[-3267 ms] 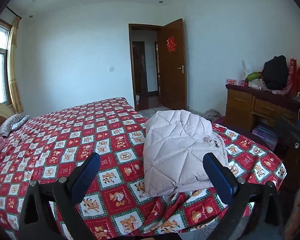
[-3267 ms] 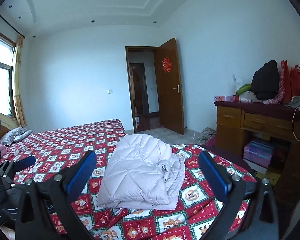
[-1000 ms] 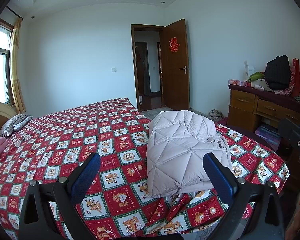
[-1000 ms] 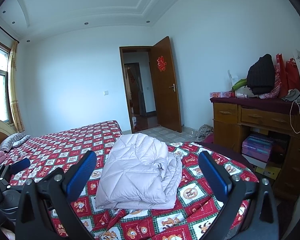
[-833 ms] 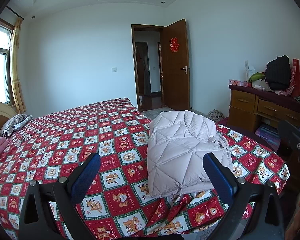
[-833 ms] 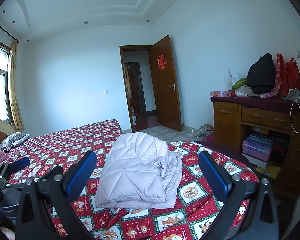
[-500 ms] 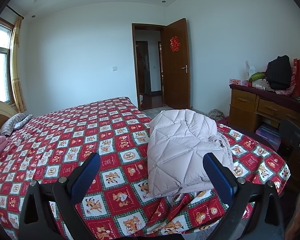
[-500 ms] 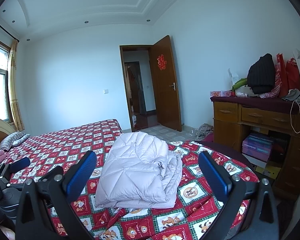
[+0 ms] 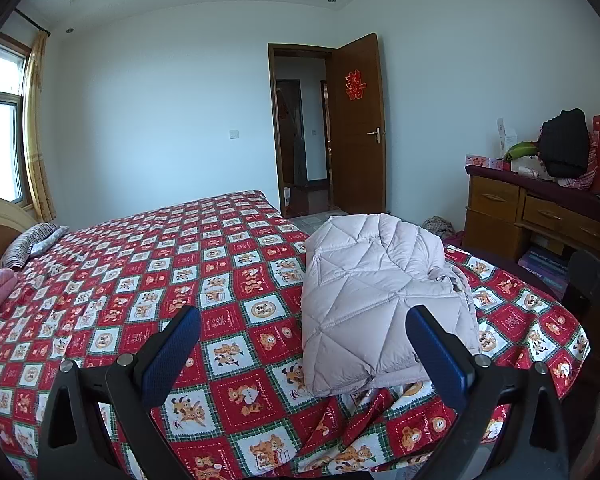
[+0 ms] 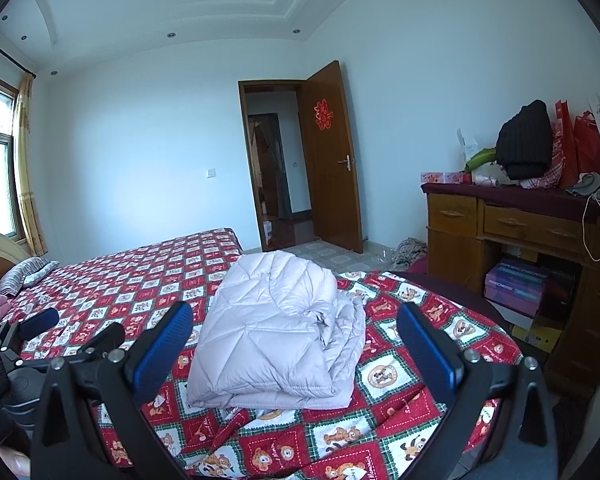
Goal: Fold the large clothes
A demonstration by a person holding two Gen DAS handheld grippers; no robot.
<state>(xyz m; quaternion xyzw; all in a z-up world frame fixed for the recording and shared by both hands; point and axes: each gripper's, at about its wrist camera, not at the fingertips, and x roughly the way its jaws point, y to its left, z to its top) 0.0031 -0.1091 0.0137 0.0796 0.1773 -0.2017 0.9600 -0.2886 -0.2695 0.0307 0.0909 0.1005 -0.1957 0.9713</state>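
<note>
A pale quilted down jacket [image 9: 376, 292] lies folded in a thick bundle near the foot corner of the bed [image 9: 148, 280], also seen in the right wrist view as the jacket [image 10: 276, 332]. My left gripper [image 9: 302, 354] hovers open in front of it, empty, its blue pads wide apart. My right gripper [image 10: 294, 350] is likewise open and empty, held back from the jacket's near edge. Part of the left gripper's body [image 10: 36, 328] shows at the left of the right wrist view.
The bed has a red checked cartoon-print cover [image 10: 400, 376] hanging over its foot. A wooden dresser [image 10: 520, 240] piled with bags and dark clothes stands at right, boxes beneath. An open door [image 9: 356, 128] is behind. A striped pillow [image 9: 32, 242] lies by the headboard.
Both grippers stay open and empty while the views drift slightly; the folded jacket has not moved on the bed.
</note>
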